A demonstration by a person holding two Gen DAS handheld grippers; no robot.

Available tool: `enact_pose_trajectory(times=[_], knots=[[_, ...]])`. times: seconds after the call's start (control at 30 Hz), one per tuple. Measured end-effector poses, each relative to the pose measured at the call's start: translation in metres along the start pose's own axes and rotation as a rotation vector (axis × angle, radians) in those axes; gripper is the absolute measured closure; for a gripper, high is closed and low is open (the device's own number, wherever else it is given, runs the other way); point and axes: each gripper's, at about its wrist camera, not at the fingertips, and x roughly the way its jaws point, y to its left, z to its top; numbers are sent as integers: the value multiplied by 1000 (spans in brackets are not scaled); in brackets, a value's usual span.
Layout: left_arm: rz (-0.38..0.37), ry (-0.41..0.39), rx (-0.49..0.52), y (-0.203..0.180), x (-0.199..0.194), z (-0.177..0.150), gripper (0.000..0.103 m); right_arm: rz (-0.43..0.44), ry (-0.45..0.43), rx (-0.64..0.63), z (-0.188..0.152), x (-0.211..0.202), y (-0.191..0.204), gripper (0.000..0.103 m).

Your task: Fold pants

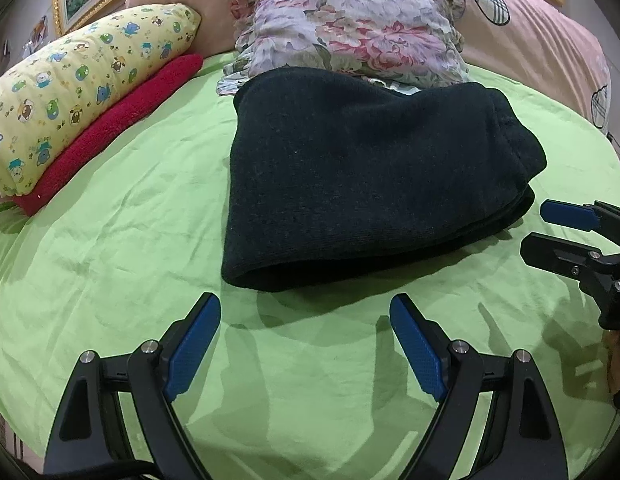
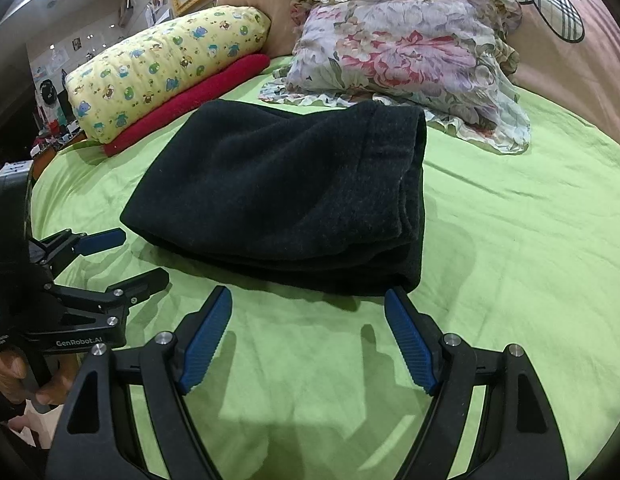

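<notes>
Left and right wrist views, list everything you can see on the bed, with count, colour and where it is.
Pants: one, black, folded into a stack, middle of the sheet.
Sheet: one, light green, covering the bed.
Floral pillow: one, pink and grey, behind the pants.
Cartoon pillow: one, yellow, far left, lying on the red towel.
Red towel: one, red, under the cartoon pillow.
Pink bedding: one, pink with checked bears, along the back.
Picture frame: one, gold, upper left.
Left gripper: one, black with blue pads, open, empty.
Right gripper: one, same, open, empty.
</notes>
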Motion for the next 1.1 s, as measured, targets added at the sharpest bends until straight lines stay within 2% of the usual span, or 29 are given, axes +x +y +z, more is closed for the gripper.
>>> enact_pose_trajectory(times=[1.1], knots=[[22, -39, 24, 0, -14, 5, 16, 5, -11, -1, 4, -1, 2, 24]])
